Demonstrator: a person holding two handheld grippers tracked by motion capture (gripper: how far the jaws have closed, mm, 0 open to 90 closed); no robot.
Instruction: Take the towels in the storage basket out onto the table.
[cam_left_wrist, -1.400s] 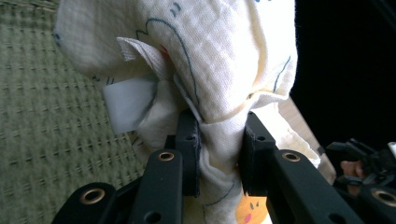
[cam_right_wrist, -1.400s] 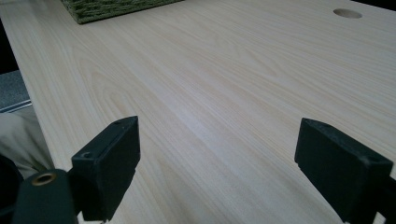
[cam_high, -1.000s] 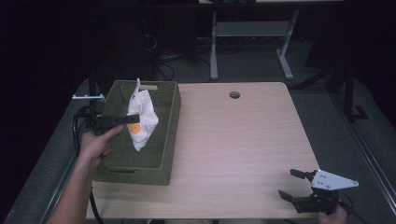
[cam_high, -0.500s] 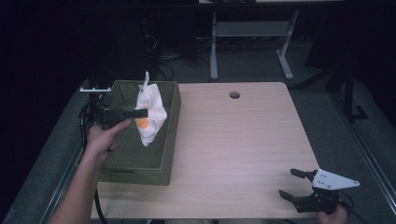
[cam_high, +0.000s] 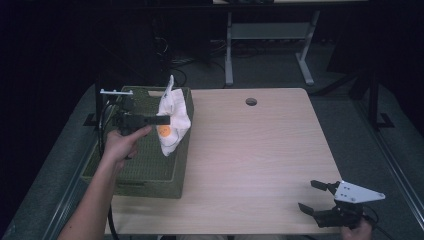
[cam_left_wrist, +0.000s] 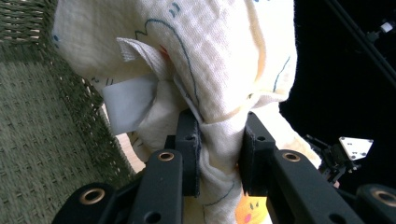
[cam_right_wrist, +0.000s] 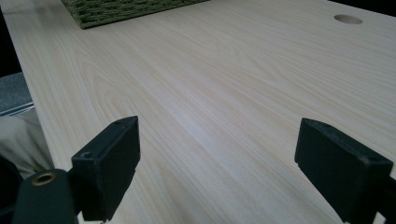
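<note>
A light wooden table (cam_high: 260, 150) takes up most of the high view, with a small round hole (cam_high: 251, 101) near its far edge. On the table's left side sits a green woven basket (cam_high: 145, 165), long and rectangular, its near end close to the table's front edge. Above the basket's right wall hangs a cream cloth (cam_high: 173, 117) printed with blue outlines and an orange patch; it is lifted clear of the basket floor, bunched at the middle and drooping below the grip. The left gripper (cam_high: 162, 120), held in the person's left hand (cam_high: 120, 145), has its jaws pinching that cloth; in the left gripper view the cloth (cam_left_wrist: 205, 79) is squeezed between the two black pads (cam_left_wrist: 190, 154), with a white label (cam_left_wrist: 128, 102) sticking out to one side and the basket wall (cam_left_wrist: 42, 121) behind. The right gripper (cam_high: 312, 196) sits low at the table's near right corner, well apart from the basket, its jaws spread wide with only bare tabletop (cam_right_wrist: 224, 93) between them.
</note>
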